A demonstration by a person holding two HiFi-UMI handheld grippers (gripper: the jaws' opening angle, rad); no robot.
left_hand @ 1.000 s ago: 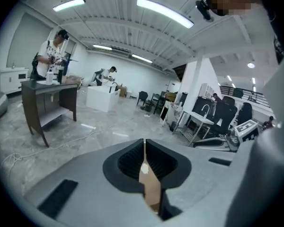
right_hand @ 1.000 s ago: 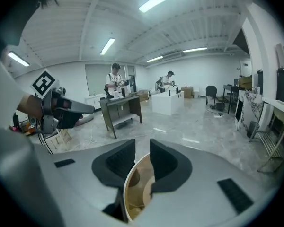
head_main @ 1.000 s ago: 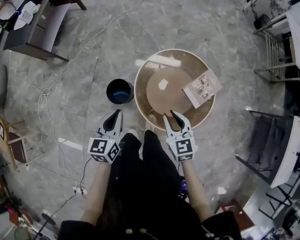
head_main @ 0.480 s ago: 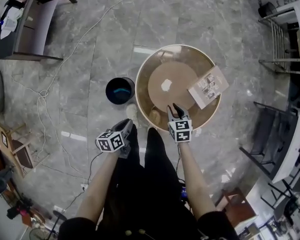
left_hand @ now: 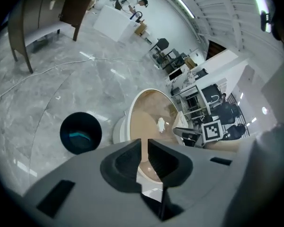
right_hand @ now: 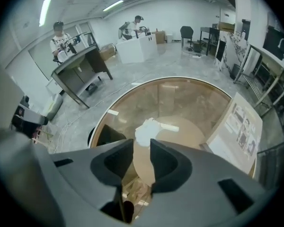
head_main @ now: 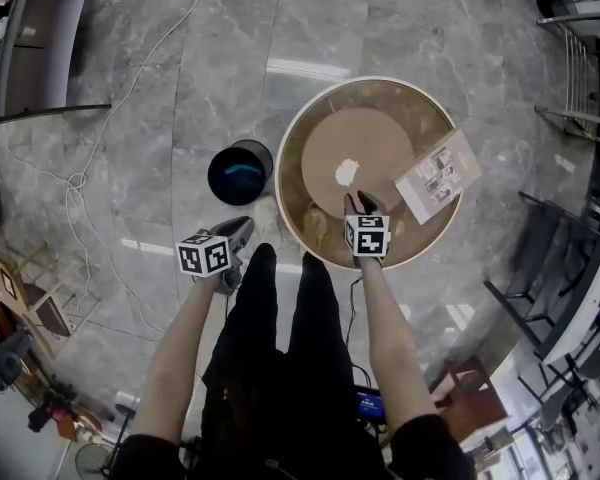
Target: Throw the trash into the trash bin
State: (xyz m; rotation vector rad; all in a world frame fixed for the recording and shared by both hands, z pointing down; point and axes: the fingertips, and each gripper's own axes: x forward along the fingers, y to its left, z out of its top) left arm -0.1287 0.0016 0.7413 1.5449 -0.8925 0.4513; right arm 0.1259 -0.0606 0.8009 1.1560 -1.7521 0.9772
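The operator's legs (head_main: 280,368), in black trousers, occupy the nearest part of the head view, with one bare forearm extended at each side.

Left gripper (head_main: 238,230): positioned over the grey marble floor (head_main: 180,88), near and left of the table. Its jaws stand a narrow slit apart. Nothing is between them and the gripper holds nothing.

Right gripper (head_main: 360,201): positioned over the near part of the round table (head_main: 375,96) and pointed steeply down. Its jaws are opening. The gap between them is empty and the pads press on nothing.

Table: a glass top with a pale rim, with a brown disc visible beneath the centre.

Trash (head_main: 347,172): a small crumpled white wad. It lies on the table top near the centre, just beyond the right gripper's tips and not touching them.

Trash bin (head_main: 248,147): a dark round container standing upright on the floor, just beside the table's left rim. It is farther than the left gripper and well apart from the trash.

Printed card (head_main: 437,175): lies tilted across the table's right rim.

Dark desk (head_main: 40,58): stands at the far left.
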